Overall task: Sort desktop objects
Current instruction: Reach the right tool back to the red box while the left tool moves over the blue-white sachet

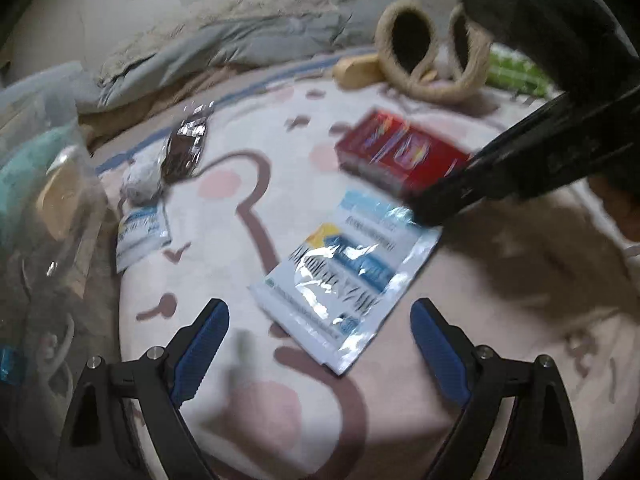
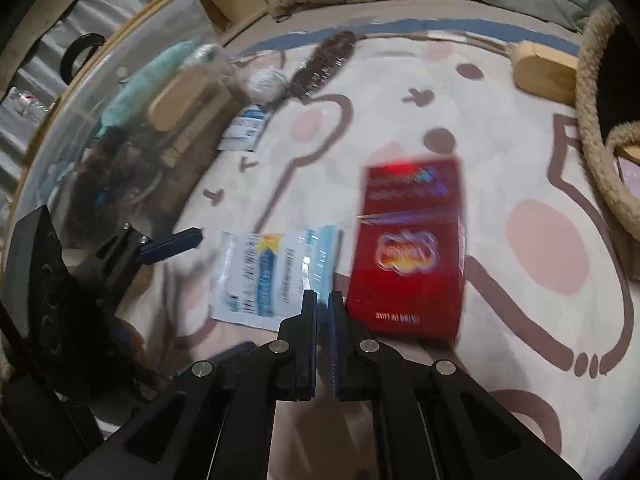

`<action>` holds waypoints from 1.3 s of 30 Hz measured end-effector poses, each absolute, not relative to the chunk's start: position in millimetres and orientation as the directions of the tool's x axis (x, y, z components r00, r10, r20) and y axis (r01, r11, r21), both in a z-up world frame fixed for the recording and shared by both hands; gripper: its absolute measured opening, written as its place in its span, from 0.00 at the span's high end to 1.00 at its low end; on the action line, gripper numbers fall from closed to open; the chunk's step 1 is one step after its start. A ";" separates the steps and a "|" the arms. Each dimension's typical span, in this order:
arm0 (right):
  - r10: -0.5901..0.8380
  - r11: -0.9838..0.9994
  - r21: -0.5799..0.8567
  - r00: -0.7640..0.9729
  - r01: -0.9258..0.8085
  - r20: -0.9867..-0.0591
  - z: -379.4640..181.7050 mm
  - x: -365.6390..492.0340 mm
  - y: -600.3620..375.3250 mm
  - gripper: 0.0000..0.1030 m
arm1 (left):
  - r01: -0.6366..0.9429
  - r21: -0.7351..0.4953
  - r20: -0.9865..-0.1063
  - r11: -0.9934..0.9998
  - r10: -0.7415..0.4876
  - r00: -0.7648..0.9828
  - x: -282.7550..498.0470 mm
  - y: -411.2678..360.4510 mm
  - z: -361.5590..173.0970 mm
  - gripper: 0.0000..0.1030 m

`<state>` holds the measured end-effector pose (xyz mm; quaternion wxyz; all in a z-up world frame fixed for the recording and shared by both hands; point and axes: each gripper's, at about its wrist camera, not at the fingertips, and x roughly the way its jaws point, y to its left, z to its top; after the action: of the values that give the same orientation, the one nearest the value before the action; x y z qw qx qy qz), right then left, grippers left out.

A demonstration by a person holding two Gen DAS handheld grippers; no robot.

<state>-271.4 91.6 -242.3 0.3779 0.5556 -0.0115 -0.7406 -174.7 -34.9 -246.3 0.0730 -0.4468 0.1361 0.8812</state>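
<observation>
The white and blue sachet (image 1: 344,280) lies flat on the patterned rug (image 1: 240,420), just beside the red box (image 1: 400,152). The left tongs (image 1: 320,344) are spread wide over its near corner, pinching nothing; the right tongs (image 2: 323,308) are pressed together, empty. An edge should probably be lifted first, since thin foil sits flush.

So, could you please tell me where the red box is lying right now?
The red box lies flat on the patterned mat, right of centre in the right wrist view, just right of the white and blue sachet.
</observation>
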 end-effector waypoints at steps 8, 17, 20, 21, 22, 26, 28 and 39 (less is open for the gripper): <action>-0.514 -0.803 0.386 -0.199 0.453 -0.834 -247.7 -290.1 142.7 0.94 | -0.120 0.202 -0.812 -0.972 -0.098 -0.576 -186.0 -55.1 -248.7 0.09; -0.490 -0.828 0.350 -0.263 0.439 -0.831 -233.3 -296.2 159.6 0.94 | -0.069 0.241 -0.795 -0.968 -0.156 -0.587 -184.3 -62.7 -240.2 0.10; -0.479 -0.832 0.337 -0.263 0.441 -0.838 -235.6 -294.6 161.8 0.94 | -0.123 0.170 -0.801 -0.978 -0.064 -0.595 -182.7 -57.1 -227.8 0.09; -0.474 -0.834 0.335 -0.260 0.438 -0.841 -237.9 -294.0 162.5 0.94 | -0.136 0.148 -0.801 -0.980 -0.038 -0.597 -184.2 -55.0 -224.0 0.04; -0.471 -0.836 0.334 -0.256 0.435 -0.844 -240.0 -293.6 163.3 0.94 | -0.143 0.131 -0.802 -0.981 -0.020 -0.597 -187.6 -52.1 -221.5 0.01; -0.469 -0.837 0.336 -0.251 0.432 -0.847 -242.5 -291.6 165.4 0.94 | -0.159 0.081 -0.820 -0.984 0.025 -0.571 -205.8 -40.2 -220.2 0.00; -0.467 -0.838 0.332 -0.256 0.433 -0.846 -241.0 -291.0 166.1 0.94 | -0.159 0.079 -0.832 -0.984 0.023 -0.554 -216.3 -34.7 -223.5 0.00; -0.469 -0.852 0.329 -0.311 0.408 -0.827 -228.9 -300.0 179.0 0.94 | -0.138 0.100 -0.874 -0.985 -0.021 -0.485 -247.3 -36.0 -249.0 0.00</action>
<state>-300.0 179.0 -228.9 0.2709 0.5204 -0.0292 -0.8093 -247.3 -36.0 -249.0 0.0341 -0.5063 0.0783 0.8581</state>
